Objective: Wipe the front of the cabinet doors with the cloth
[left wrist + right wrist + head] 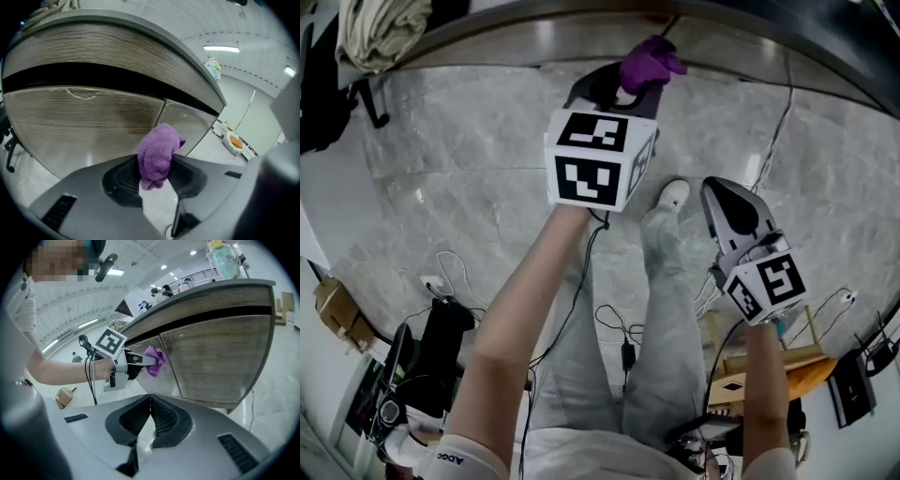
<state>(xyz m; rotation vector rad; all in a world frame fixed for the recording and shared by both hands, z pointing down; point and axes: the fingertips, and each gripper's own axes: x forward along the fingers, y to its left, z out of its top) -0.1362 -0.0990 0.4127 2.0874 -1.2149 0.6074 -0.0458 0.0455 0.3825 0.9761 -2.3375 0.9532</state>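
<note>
1. The floor [450, 159] is pale grey marbled tile and fills most of the head view.
2. The cabinet [220, 357] stands on it, with a wood-grain front and a dark gap under its top. Two doors show in the left gripper view, a left door [84, 122] and a right door [187, 124], which meet at a thin upright seam.
3. The person stands facing the cabinet, in light trousers, with one white shoe [673, 195] set forward. Both forearms are bare and each hand grips one tool.
4. The left gripper [154, 168] is stretched out to the cabinet front, its marker cube facing up in the head view. Its tongs are clamped on the cloth.
5. The right gripper [150, 401] is held lower and further back, well apart from the doors. Its tongs are closed tip to tip with nothing between them.
6. A beige bundle of fabric [380, 28] lies on the cabinet top at the far left.
7. A cardboard box [337, 309] sits on the floor to the person's left, with black cables [609, 323] trailing nearby.
8. The cloth [158, 152] is purple and bunched into a wad that sticks out past the left tongs. It sits at the door fronts by the seam, and the right gripper view shows it against the left door.
</note>
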